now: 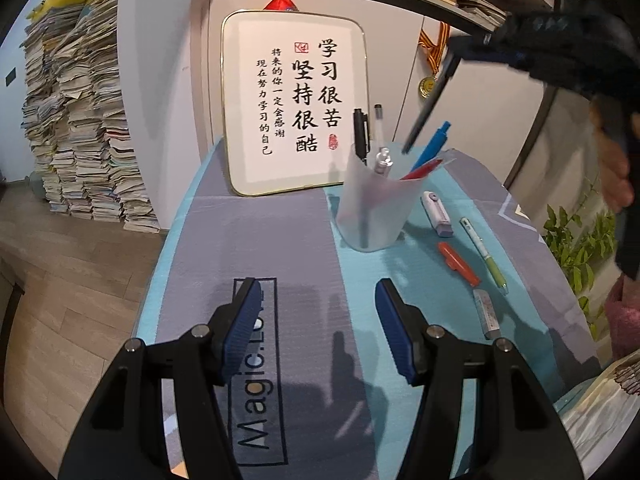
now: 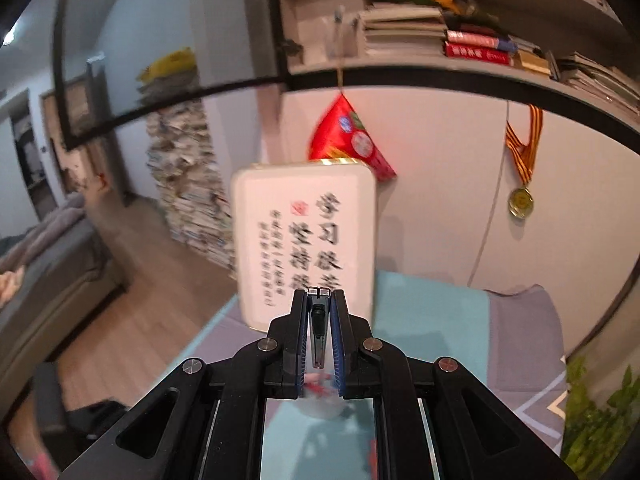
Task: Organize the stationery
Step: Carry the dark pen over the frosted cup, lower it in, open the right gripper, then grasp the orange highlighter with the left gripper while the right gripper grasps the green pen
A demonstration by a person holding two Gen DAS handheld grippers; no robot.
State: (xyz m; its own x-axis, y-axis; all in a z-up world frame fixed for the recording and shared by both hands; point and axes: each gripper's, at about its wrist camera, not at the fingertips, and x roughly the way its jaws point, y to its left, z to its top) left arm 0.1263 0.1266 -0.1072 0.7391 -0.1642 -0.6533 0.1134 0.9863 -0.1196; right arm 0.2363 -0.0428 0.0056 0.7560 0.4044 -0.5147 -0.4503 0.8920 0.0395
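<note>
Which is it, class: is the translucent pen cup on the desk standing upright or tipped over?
Upright. The pen cup stands on its base on the mat, mouth up, with a blue pen and black pen leaning inside.

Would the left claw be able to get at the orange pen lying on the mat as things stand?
Probably yes. The left claw is open and empty, and the orange pen lies in the open ahead to its right. The cup stands farther back, and the green pen lies apart.

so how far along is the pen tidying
Partly done. The frosted cup already holds several pens. The right gripper is shut on a dark pen above the cup. Left on the mat: white corrector, orange marker, green pen, eraser.
</note>
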